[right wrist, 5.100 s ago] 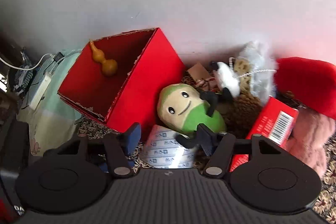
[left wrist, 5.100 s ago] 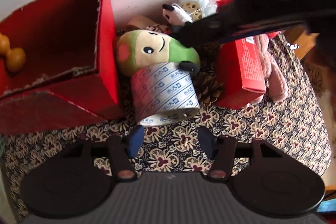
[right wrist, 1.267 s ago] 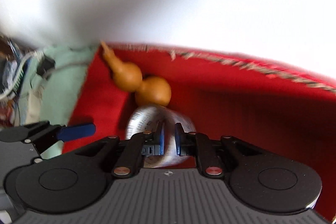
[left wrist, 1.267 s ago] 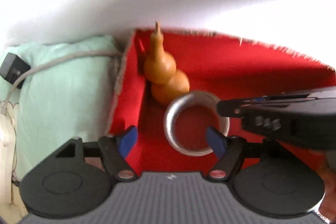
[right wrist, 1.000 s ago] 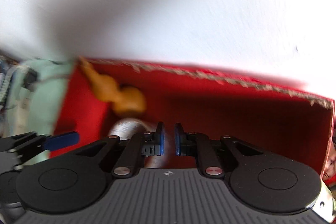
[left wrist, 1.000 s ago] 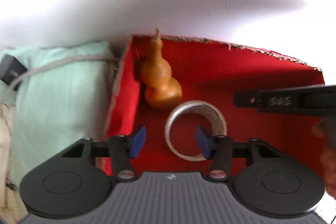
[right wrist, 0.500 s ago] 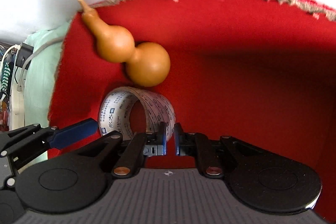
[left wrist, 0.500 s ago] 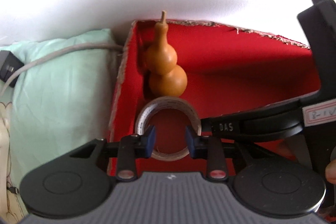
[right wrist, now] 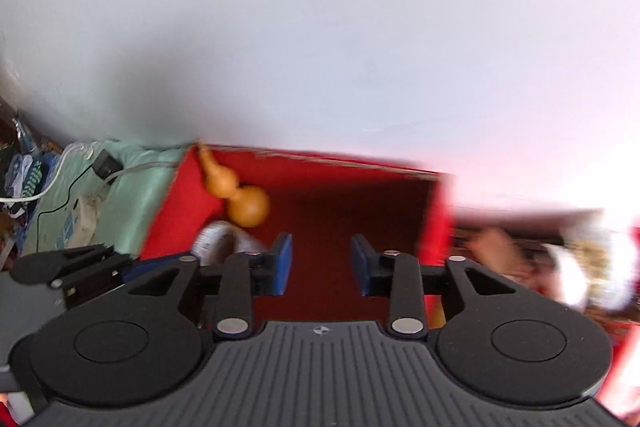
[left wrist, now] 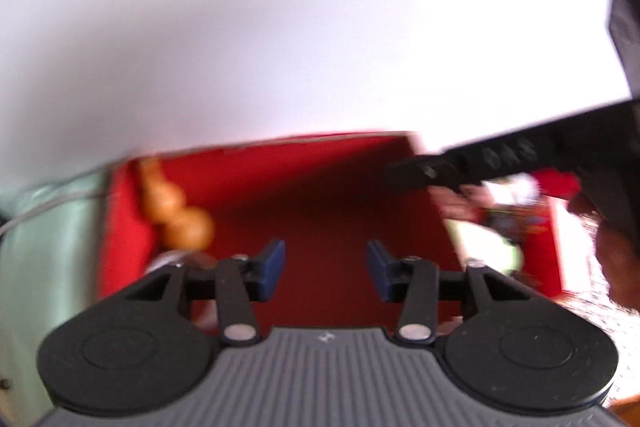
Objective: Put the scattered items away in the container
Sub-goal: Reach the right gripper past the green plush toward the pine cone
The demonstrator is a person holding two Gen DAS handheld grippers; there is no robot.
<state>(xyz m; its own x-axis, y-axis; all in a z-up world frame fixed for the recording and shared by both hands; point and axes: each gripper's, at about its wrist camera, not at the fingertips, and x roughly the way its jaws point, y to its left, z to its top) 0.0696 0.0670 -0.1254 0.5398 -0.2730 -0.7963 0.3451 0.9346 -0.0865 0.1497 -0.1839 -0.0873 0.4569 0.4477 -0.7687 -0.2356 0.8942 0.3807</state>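
Observation:
The red box [left wrist: 332, 183] [right wrist: 360, 203] lies open below both grippers. Inside it an orange gourd [left wrist: 176, 215] [right wrist: 236, 195] rests in the left corner, and the roll of printed tape [right wrist: 216, 239] [left wrist: 172, 259] lies just in front of it. My left gripper [left wrist: 325, 269] hangs open above the box, nothing between its fingers. My right gripper [right wrist: 321, 264] is open too, with the tape roll to the left of its left finger. The right gripper's black body [left wrist: 520, 159] crosses the left wrist view at the right. Both views are blurred.
A pale green cloth [right wrist: 120, 195] with cables and a plug lies left of the box. Blurred scattered items, among them a green plush toy [left wrist: 484, 247], lie to the right of the box. A white wall stands behind. A hand [left wrist: 616, 259] shows at the right edge.
The tape roll has been let go and lies in the box beside the gourd. Both grippers have opened, lifted and shifted right, away from the roll.

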